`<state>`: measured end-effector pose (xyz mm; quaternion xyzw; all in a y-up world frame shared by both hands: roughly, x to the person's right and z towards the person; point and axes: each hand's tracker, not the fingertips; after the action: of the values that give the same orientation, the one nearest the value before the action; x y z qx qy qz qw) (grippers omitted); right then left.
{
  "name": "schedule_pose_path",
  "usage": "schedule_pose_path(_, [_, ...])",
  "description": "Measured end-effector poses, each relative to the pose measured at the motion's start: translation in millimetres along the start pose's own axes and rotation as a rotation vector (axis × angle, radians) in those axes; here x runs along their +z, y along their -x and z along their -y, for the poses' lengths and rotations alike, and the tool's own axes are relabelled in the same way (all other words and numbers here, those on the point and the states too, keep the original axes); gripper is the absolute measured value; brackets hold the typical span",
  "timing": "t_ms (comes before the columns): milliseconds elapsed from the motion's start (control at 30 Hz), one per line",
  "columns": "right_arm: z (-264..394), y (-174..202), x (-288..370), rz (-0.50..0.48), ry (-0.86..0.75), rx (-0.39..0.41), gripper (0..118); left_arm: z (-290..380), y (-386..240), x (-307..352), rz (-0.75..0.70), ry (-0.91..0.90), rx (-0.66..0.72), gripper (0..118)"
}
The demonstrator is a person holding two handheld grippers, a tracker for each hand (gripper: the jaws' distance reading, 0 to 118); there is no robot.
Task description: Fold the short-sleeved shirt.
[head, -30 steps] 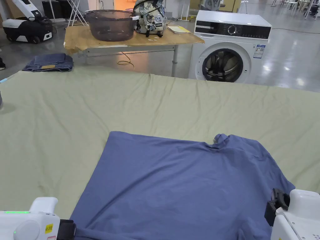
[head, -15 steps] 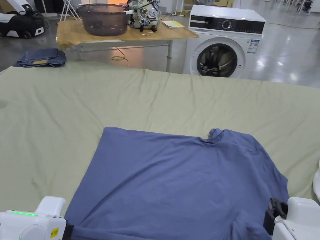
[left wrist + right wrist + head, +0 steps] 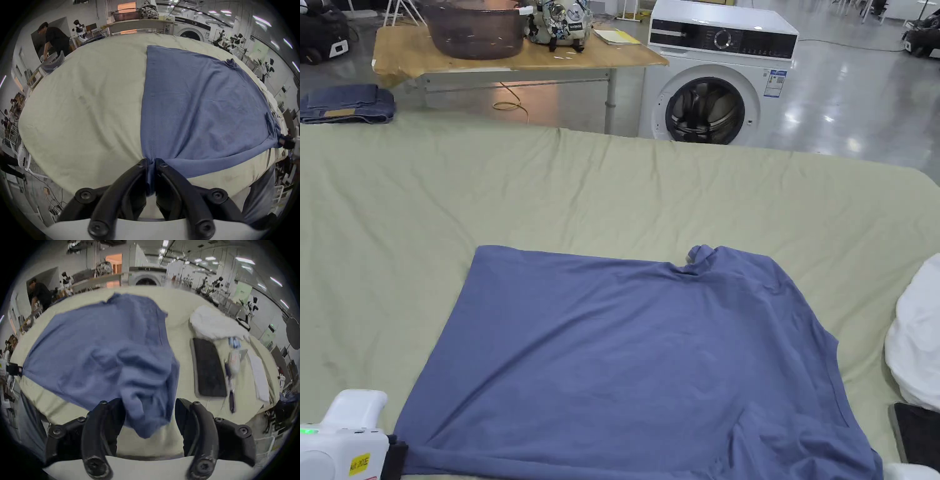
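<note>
My left gripper is clenched on the blue shirt: both jaws pinch a bunched near corner of the fabric, cloth squeezed into the narrow slit between them, hem stitching running up from the pinch. In the head view that gripper sits at the bottom left edge with the shirt corner pulled taut into it.

My right gripper has its jaws spread wide apart. A loose fold of shirt hangs in the gap between them; the left jaw is touching or just beside the cloth, the right jaw stands clear of it, so no pinch there. The view is blurred, so I cannot tell the contact more finely. In the left gripper view the right gripper is at the shirt's far near-side corner.

The shirt lies mostly flat on the pale green sheet, back side up, collar at the far edge, near edge at the table's front between both grippers.

To the right of the shirt: a white bundle of cloth and a dark flat pad, both apart from it. Washing machine beyond the sheet.
</note>
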<state>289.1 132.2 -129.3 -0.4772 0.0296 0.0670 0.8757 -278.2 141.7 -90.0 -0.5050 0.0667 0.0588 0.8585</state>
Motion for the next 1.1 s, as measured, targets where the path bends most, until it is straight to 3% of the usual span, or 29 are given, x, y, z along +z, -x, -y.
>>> schedule_pose_path(100, [18.1, -7.0, -27.9, -0.049, 0.010, -0.023, 55, 0.4, 2.0, 0.0, 0.007, -0.003, 0.005, 3])
schedule_pose_path(167, [16.0, -6.2, -21.5, -0.062, -0.024, -0.007, 4, 1.0, 2.6, 1.0, 0.012, -0.006, 0.004, 3])
schedule_pose_path(233, [6.6, -1.1, -11.8, -0.165, -0.031, -0.058, 4, 0.9, 3.8, 2.3, 0.015, -0.012, 0.005, 3])
schedule_pose_path(333, [0.9, 2.2, -5.2, -0.088, -0.057, 0.012, 4, -0.1, 2.9, 7.8, 0.013, -0.035, -0.002, 3])
schedule_pose_path(400, [-7.4, -2.9, 5.7, -0.129, -0.075, -0.051, 4, -2.9, 4.4, 14.4, 0.014, -0.071, -0.001, 2])
schedule_pose_path(600, [-44.2, -16.9, 30.9, -0.168, -0.215, -0.095, 4, -28.2, 3.5, 37.6, 0.053, -0.180, 0.015, 2])
schedule_pose_path(867, [-114.4, -10.6, 14.9, -0.150, -0.262, -0.116, 4, -97.2, 5.7, 29.7, 0.086, -0.274, 0.028, 1])
schedule_pose_path(1100, [-175.2, -2.7, -33.6, -0.118, -0.258, -0.114, 4, -159.5, 3.8, -8.7, 0.077, -0.252, 0.034, 1])
